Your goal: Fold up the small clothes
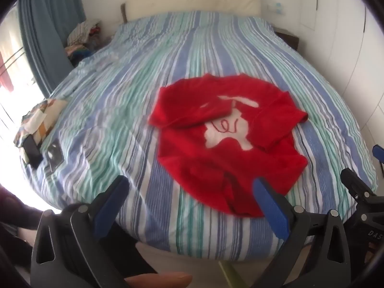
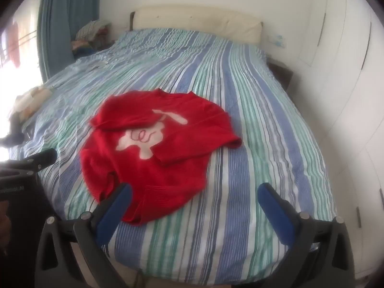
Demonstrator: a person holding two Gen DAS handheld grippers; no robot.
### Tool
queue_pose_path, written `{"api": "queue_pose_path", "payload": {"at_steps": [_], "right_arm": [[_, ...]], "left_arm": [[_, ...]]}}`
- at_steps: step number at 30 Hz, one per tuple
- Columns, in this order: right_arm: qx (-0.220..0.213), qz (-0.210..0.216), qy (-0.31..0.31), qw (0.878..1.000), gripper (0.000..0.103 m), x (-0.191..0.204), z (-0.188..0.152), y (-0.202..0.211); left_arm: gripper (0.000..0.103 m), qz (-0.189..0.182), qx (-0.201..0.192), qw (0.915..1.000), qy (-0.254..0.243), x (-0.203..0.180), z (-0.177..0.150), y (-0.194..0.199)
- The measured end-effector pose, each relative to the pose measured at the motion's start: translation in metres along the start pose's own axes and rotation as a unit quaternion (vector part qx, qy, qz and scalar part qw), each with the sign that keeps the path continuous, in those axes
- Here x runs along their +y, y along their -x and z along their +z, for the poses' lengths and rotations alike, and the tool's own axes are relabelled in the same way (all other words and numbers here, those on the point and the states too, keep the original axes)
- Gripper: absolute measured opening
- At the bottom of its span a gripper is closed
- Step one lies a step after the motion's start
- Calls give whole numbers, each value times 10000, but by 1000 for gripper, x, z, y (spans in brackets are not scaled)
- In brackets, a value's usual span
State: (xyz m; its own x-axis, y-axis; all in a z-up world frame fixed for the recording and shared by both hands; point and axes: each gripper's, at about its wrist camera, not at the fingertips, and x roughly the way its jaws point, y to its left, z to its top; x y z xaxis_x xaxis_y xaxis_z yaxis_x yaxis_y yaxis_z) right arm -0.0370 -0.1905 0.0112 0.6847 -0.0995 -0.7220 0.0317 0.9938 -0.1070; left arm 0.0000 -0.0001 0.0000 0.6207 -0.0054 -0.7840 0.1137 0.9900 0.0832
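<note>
A small red knitted sweater with a white animal shape on its chest (image 1: 230, 141) lies on the bed with the blue, green and white striped cover (image 1: 168, 76), near the foot edge. In the left wrist view it sits at about two o'clock from the left hand-held gripper (image 1: 189, 192); in the right wrist view it is at about eleven o'clock from the right hand-held gripper (image 2: 195, 198). Both sleeves lie folded in across the chest, one partly covering the white shape, while the body is crumpled and the hem bunches toward the foot edge.

Both hand-held grippers are spread wide with nothing between their blue pads. Each hangs over the foot of the bed, tilted down toward the cover, and neither appears to touch the sweater, though one pad of each overlaps the hem in its own view.

Judging by this, the sleeves look dealt with and the fold of the body is the step in hand, not yet begun. The next move would probably call for each gripper to pinch one hem corner, left and right, then carry the hem up toward the collar at twelve o'clock. The knit looks soft and thick, so a shallow pinch may catch only one layer.

At nine o'clock in the left view, a patterned folded cloth (image 1: 42, 120) and a dark phone-like slab (image 1: 32, 150) rest at the bed's side edge.
</note>
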Motion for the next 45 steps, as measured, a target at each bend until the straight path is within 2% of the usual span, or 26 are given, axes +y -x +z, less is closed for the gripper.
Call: {"api": "queue_pose_path", "payload": {"at_steps": [5, 7, 10, 22, 25, 31, 45], "right_arm": [[28, -17, -79, 10000, 103, -3, 4, -2], [-5, -70, 67, 10000, 103, 12, 2, -1], [-61, 124, -6, 9999, 103, 5, 3, 0], [5, 194, 25, 9998, 103, 9, 6, -4], [12, 195, 0, 9998, 103, 10, 6, -4], [24, 180, 2, 9998, 103, 9, 4, -5], [49, -210, -72, 9997, 103, -2, 6, -3]], "left_arm": [[103, -112, -137, 9998, -3, 1, -4, 3], [103, -112, -63, 9999, -65, 2, -1, 3], [103, -53, 2, 9999, -129, 1, 2, 1], [103, -24, 330, 9994, -70, 3, 2, -8], [103, 75, 311, 9994, -122, 1, 1, -7], [103, 37, 297, 9995, -123, 0, 2, -3], [103, -66, 304, 9993, 191, 23, 5, -8]]}}
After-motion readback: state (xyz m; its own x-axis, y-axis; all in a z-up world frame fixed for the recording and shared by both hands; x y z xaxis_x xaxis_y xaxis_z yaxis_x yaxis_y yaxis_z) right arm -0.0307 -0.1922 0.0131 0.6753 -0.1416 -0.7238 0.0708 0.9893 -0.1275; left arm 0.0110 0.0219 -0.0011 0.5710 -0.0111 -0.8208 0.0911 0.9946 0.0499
